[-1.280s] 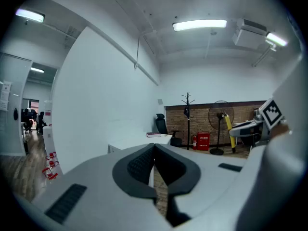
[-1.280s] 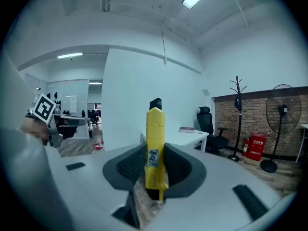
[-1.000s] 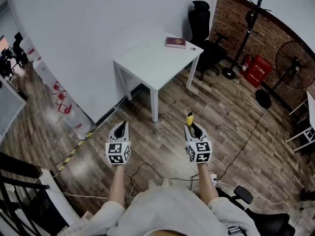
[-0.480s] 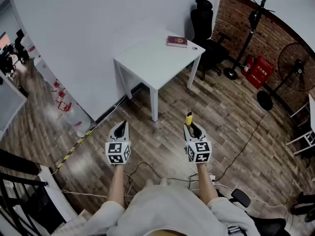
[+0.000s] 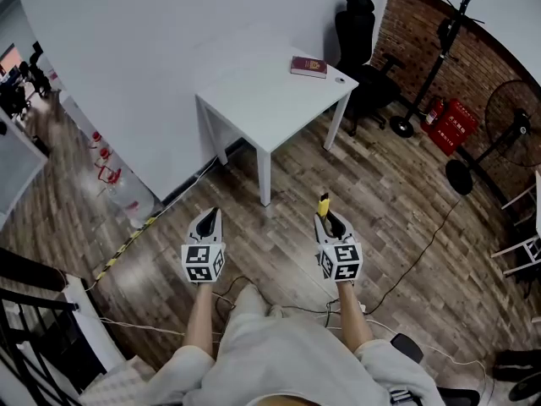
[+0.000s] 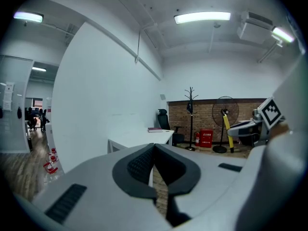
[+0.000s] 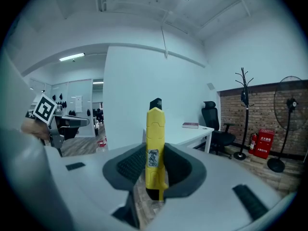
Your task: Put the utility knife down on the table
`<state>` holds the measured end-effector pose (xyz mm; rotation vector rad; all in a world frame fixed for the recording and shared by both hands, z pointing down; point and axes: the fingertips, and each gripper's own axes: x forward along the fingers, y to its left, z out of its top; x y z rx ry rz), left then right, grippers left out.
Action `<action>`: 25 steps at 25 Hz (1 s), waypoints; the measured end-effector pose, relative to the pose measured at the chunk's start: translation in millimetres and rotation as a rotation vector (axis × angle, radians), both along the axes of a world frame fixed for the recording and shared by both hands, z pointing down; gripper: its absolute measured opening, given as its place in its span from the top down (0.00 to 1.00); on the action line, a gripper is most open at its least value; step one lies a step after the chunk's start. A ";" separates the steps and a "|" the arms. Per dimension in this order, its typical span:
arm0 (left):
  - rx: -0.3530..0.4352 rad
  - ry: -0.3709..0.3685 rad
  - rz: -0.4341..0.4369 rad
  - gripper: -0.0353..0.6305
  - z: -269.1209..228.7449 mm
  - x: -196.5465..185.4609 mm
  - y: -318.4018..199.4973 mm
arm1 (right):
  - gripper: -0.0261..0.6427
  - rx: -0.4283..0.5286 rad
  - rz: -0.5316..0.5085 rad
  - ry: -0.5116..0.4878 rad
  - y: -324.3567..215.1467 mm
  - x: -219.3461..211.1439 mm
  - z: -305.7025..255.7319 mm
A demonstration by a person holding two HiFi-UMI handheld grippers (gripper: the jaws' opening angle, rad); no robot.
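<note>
- Right gripper (image 5: 330, 220): jaws clamped on a yellow plastic utility knife (image 7: 155, 147) with a black tip; pads press on both flanks of the handle
- Knife's long axis runs along the jaws; the black tip sticks out past the fingertips, toward the table ahead
- Left gripper (image 5: 206, 218): jaws together, nothing between them, level with the right one and well apart from it
- White square table (image 5: 254, 112) stands ahead of both grippers, well apart; its near corner points back toward the person, about midway between the two grippers
- The knife is not yet over the tabletop; wood-plank floor (image 5: 397, 201) lies below it
- Judgement: the right hand carries the load, so the gap to close is straight ahead and slightly left, to the tabletop's near-right edge
- A dark red book (image 5: 308, 66) sits at the tabletop's far right corner; the near half looks bare, good room to lay the knife flat
- A black office chair (image 5: 358, 32) stands beyond the far right corner, off the likely path
- Risk, as I judge it: release too near an edge and the knife could slide off
</note>
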<state>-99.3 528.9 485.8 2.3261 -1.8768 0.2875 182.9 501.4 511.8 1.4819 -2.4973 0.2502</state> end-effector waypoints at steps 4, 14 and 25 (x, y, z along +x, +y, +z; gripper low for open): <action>-0.010 0.001 -0.007 0.94 7.0 -4.4 -14.4 | 0.80 -0.008 -0.003 -0.001 -15.3 -2.8 6.1; -0.019 0.018 0.006 0.94 31.2 -13.4 -84.0 | 0.80 -0.018 -0.005 0.018 -78.1 -15.0 26.0; -0.005 0.040 0.030 0.94 23.3 -54.5 -228.6 | 0.80 0.001 0.020 0.034 -213.9 -55.9 9.6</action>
